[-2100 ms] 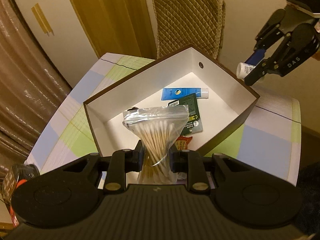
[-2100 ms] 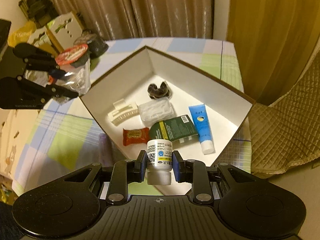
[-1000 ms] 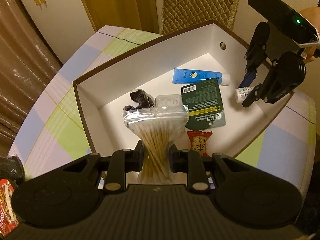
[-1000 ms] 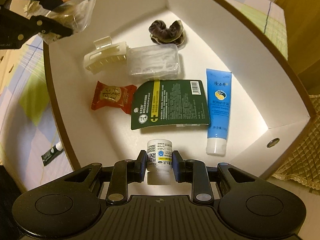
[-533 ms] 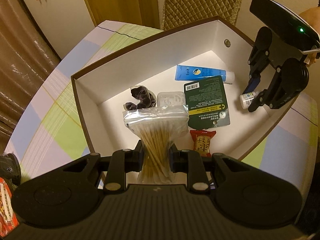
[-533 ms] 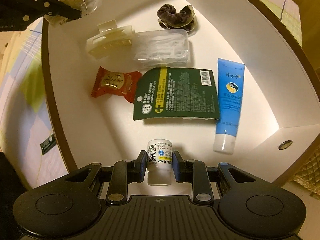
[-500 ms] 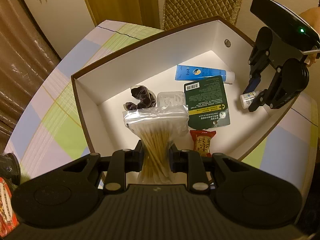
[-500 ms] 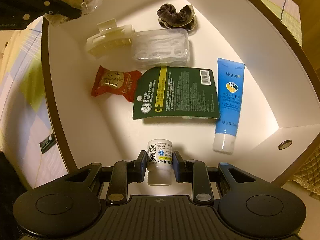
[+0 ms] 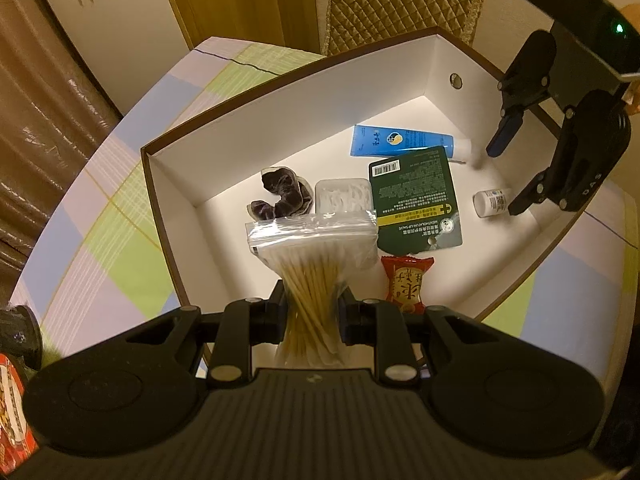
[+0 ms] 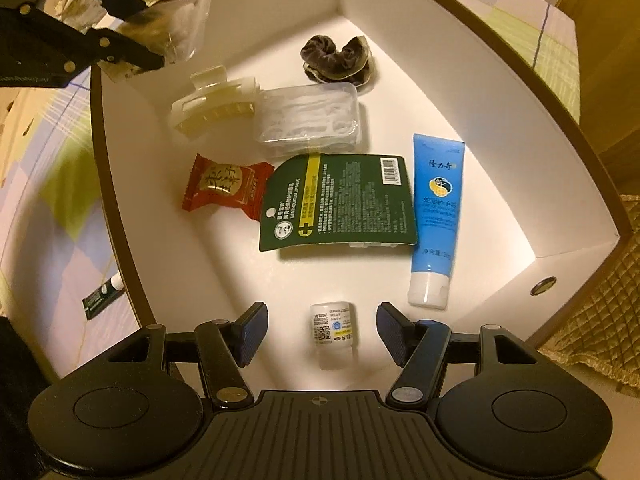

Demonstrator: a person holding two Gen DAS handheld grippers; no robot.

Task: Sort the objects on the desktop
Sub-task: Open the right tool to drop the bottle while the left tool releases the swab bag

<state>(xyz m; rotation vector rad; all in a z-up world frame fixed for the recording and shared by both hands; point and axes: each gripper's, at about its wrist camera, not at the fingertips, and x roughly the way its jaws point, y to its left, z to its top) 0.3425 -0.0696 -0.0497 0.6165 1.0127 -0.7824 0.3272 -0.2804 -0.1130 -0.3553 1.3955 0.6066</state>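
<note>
My left gripper [image 9: 312,312] is shut on a clear zip bag of cotton swabs [image 9: 314,256], held above the near corner of the white box [image 9: 176,196]. My right gripper [image 10: 320,330] stands open inside the box, and the small white bottle [image 10: 333,330] lies loose on the floor between its fingers [image 10: 250,332]. That bottle [image 9: 491,203] and the right gripper [image 9: 516,184] also show at the right in the left wrist view. The left gripper [image 10: 132,54] with its bag [image 10: 180,40] appears at the upper left of the right wrist view.
The box [image 10: 560,184] holds a blue tube [image 10: 436,216], green card pack [image 10: 340,204], red sweet packet [image 10: 224,186], clear floss case [image 10: 308,118], cream hair claw [image 10: 212,106] and dark scrunchie [image 10: 336,58]. A small dark item [image 10: 100,300] lies on the checked cloth [image 9: 100,216].
My right gripper has opened and let go of the small white bottle, which now lies on the box floor. My left gripper still holds the swab bag over the box.
</note>
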